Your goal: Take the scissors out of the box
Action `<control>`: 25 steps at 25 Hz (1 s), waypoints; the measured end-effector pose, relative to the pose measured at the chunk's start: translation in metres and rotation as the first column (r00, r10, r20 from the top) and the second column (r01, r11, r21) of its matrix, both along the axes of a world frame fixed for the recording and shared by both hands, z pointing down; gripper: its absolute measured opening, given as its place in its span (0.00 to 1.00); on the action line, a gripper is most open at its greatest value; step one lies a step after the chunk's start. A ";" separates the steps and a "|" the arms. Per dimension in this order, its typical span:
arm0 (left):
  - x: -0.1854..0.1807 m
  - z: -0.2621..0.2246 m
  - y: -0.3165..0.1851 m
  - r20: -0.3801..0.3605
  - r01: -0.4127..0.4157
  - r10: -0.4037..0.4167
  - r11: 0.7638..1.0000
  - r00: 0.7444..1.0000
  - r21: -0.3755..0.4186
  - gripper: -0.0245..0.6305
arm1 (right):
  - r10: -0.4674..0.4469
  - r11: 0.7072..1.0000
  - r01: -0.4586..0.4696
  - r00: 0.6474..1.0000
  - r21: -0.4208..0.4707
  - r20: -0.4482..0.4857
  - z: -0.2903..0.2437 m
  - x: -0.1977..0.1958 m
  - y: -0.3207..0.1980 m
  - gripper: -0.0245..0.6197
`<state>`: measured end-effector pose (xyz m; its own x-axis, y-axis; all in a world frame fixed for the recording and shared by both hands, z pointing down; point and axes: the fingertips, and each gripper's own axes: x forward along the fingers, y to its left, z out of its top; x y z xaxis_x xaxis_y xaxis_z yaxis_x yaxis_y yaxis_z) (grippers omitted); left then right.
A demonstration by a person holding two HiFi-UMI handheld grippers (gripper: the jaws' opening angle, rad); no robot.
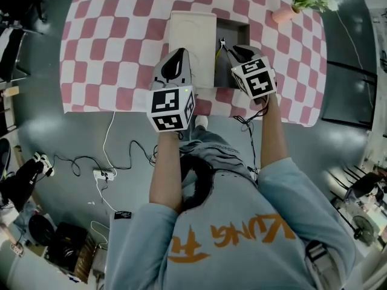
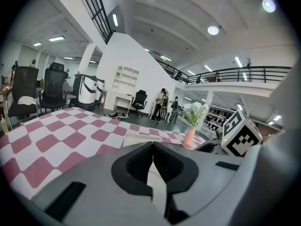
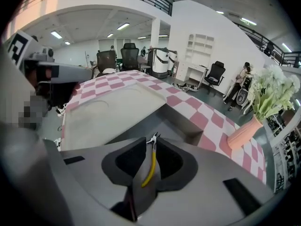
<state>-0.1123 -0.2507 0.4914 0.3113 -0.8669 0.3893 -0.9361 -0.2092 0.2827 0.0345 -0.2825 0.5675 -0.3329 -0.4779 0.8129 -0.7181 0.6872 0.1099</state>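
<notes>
Right gripper, over the open grey box, pinches what look like yellow-handled scissors; left gripper closed, empty.

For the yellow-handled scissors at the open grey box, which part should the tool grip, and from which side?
Likely the slim yellow handle, from the person's side. The yellow-handled scissors lie along the right tool, metal tips pointing away over the grey box, so the handle is the near, narrow part; the tool is shut there.

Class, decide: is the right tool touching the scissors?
Touching. The right gripper view shows the right tool shut on the scissors, its jaws pressing on the yellow handle.
</notes>
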 end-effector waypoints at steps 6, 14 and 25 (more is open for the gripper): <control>-0.010 0.003 -0.008 -0.024 0.014 -0.015 1.000 1.000 -0.013 0.07 | -0.080 0.993 0.068 0.988 -0.099 -0.129 0.022 0.001 0.006 0.16; -0.011 0.005 -0.016 -0.034 0.007 -0.008 1.000 0.999 -0.019 0.07 | -0.153 0.979 0.118 0.963 -0.166 -0.220 0.040 0.003 0.004 0.16; -0.013 0.007 -0.026 -0.045 0.000 -0.001 1.000 0.999 -0.025 0.07 | -0.195 0.970 0.127 0.916 -0.208 -0.349 0.055 0.010 -0.002 0.15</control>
<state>-0.1250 -0.2763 0.4980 0.3286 -0.8571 0.3968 -0.9225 -0.2011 0.3294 0.0445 -0.2841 0.6228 -0.0573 -0.2793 0.9585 -0.5288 0.8228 0.2082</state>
